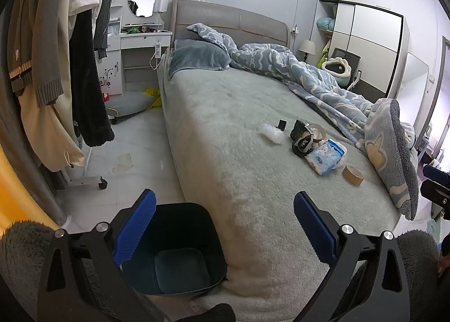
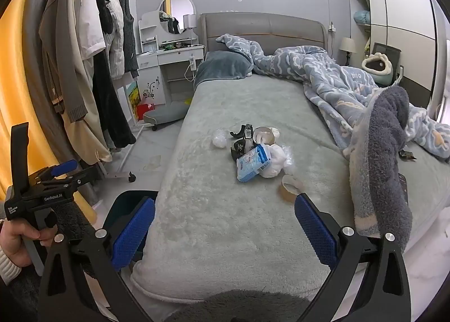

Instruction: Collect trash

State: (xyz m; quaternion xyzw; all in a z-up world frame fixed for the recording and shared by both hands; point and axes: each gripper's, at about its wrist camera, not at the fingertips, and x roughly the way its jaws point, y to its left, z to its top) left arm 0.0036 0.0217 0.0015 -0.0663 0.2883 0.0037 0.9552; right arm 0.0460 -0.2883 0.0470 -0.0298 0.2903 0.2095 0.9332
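Observation:
A pile of trash lies in the middle of the grey bed (image 2: 225, 209): a blue-and-white tissue pack (image 2: 251, 163) (image 1: 326, 157), black wrappers (image 2: 242, 140) (image 1: 301, 136), a crumpled white wad (image 1: 272, 132) (image 2: 220, 138), a paper cup (image 2: 263, 134) and a tape roll (image 1: 353, 175) (image 2: 290, 187). A dark bin (image 1: 180, 249) (image 2: 128, 204) stands on the floor at the bed's near left corner. My left gripper (image 1: 225, 226) is open above the bin and bed corner. My right gripper (image 2: 225, 232) is open over the bed's foot, well short of the trash. Neither holds anything.
A rolling clothes rack (image 2: 92, 63) with coats stands left of the bed. A white dressing table (image 2: 168, 60) and a floor cushion (image 2: 166, 114) are beyond it. A rumpled blue duvet (image 2: 351, 88) covers the bed's right side. A person's hand (image 2: 17, 240) grips the left tool.

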